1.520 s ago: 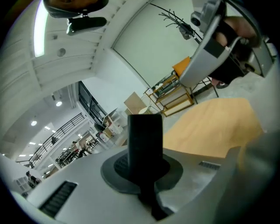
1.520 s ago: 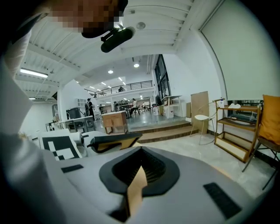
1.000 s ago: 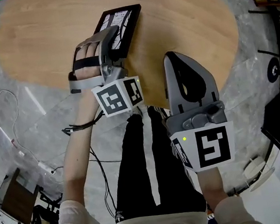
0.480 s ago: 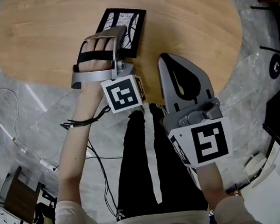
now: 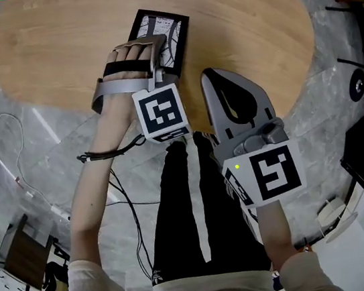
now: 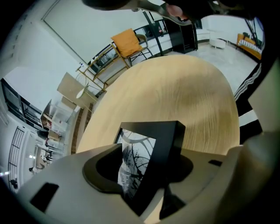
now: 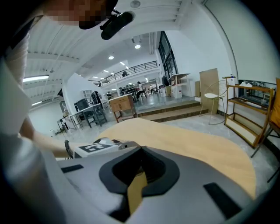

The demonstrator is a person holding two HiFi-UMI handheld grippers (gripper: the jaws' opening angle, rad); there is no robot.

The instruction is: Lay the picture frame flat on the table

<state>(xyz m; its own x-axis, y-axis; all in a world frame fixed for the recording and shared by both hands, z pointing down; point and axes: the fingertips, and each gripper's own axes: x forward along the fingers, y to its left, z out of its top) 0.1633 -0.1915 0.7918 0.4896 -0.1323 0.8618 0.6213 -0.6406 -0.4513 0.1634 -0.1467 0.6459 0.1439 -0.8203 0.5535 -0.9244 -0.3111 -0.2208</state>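
The picture frame [image 5: 167, 34] is black with a black-and-white abstract print and lies face up near the front of the oval wooden table [image 5: 53, 52]. My left gripper [image 5: 156, 49] reaches over its near end. In the left gripper view the frame [image 6: 164, 144] stands between the jaws of the left gripper [image 6: 148, 171]. These jaws are opening, and a gap shows beside the frame. Whether the frame rests fully flat I cannot tell. My right gripper [image 5: 216, 80] hovers at the table's near edge to the right, shut and empty [image 7: 140, 151].
The person's legs in black trousers with a white stripe [image 5: 194, 200] are below the table edge. Cables [image 5: 120, 205] trail over the marble floor at the left. Beyond the table [image 7: 188, 140] stand a wooden shelf [image 7: 251, 118] and a chair [image 6: 129, 43].
The left hand has shifted right and turned, bringing the frame lower toward the tabletop. Its jaws have parted from the frame. The right gripper has barely drifted left.
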